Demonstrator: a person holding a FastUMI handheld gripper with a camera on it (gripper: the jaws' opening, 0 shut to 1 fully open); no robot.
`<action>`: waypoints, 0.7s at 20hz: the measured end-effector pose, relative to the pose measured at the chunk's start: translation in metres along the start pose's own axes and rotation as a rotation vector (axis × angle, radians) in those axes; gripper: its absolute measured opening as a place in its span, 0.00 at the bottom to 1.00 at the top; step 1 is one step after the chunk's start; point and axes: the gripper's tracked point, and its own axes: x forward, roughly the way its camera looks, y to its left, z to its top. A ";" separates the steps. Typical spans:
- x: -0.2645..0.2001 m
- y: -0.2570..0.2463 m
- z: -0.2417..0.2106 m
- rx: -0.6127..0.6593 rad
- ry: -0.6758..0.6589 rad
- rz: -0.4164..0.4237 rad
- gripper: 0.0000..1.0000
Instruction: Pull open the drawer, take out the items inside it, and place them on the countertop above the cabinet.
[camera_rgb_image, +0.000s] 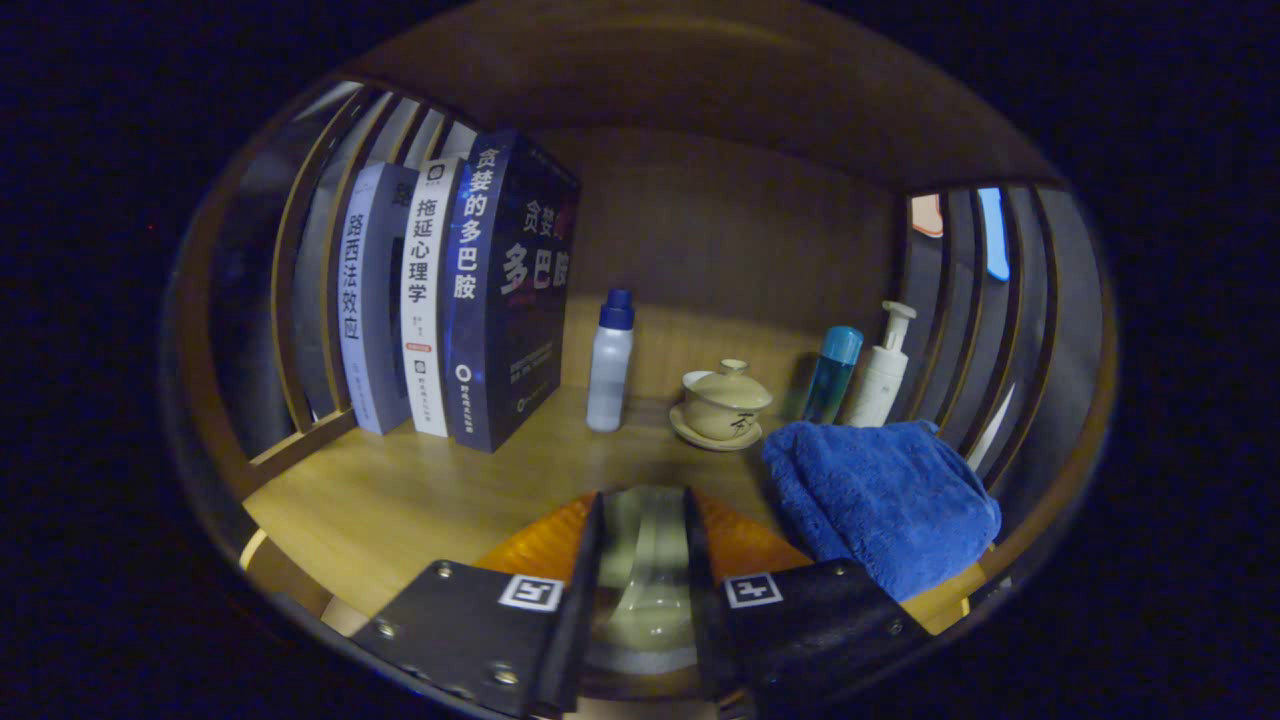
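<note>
1. the tongs are clamped on a clear glass item, both fingers pressing its sides; an orange piece shows just behind the fingers.
2. the glass item sits low over the wooden bench; whether it touches the surface cannot be told.
3. a blue towel lies crumpled just right of the fingers.
4. beyond the fingers stand a white bottle with a blue cap and a lidded cream cup on a saucer.
5. three upright books lean at the left; a teal bottle and a white pump bottle stand behind the towel.
</note>
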 end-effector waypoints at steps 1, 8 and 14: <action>-0.007 -0.003 0.008 0.000 -0.035 -0.008 0.49; -0.110 -0.007 0.050 0.028 -0.180 0.045 0.55; -0.202 -0.013 0.031 0.054 -0.218 0.082 0.85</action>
